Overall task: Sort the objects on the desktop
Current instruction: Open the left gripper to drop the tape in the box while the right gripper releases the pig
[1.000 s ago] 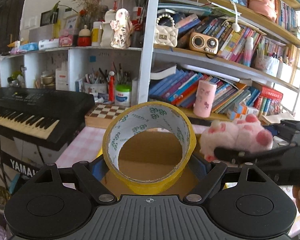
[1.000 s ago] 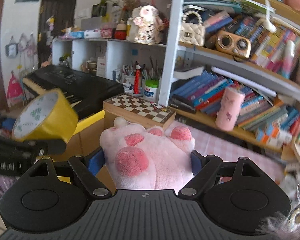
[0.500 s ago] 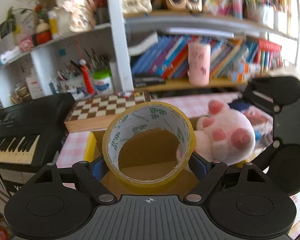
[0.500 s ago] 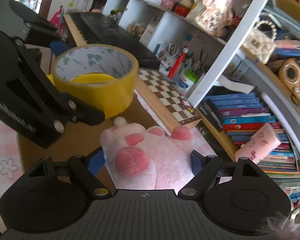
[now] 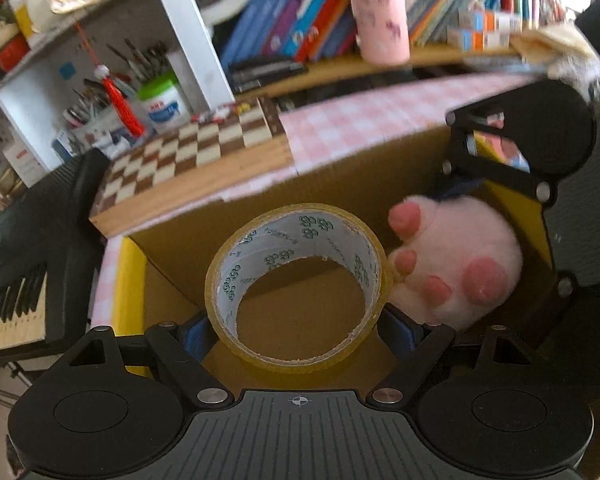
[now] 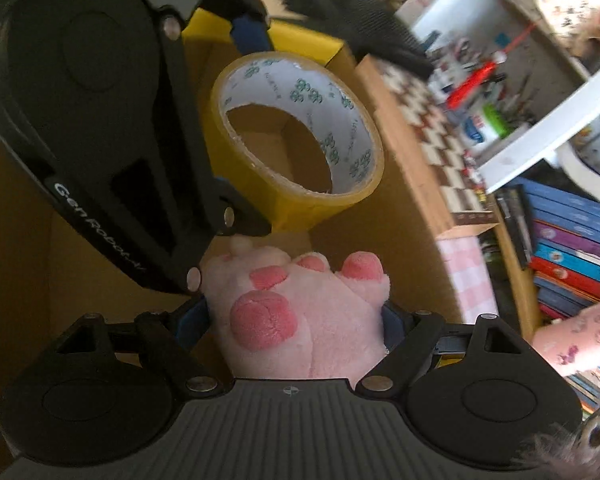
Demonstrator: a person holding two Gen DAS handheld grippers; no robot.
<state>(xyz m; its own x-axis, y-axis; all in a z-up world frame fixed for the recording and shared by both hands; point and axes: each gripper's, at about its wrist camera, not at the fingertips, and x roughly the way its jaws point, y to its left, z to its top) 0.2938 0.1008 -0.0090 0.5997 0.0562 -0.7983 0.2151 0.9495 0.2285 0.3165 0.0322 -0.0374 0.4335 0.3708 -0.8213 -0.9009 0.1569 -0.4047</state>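
Left wrist view: left gripper (image 5: 296,326) clamps yellow tape roll (image 5: 296,286) over open cardboard box (image 5: 340,184); right gripper (image 6: 296,320) clamps pink plush paw (image 6: 300,312) there.

Over the open cardboard box (image 5: 340,184), the tape roll (image 5: 296,284) sits between the left gripper's (image 5: 296,330) pads, the plush paw (image 5: 456,268) just right of it, touching. Behind the box lies the chessboard (image 5: 188,164); the keyboard (image 5: 16,280) is left.
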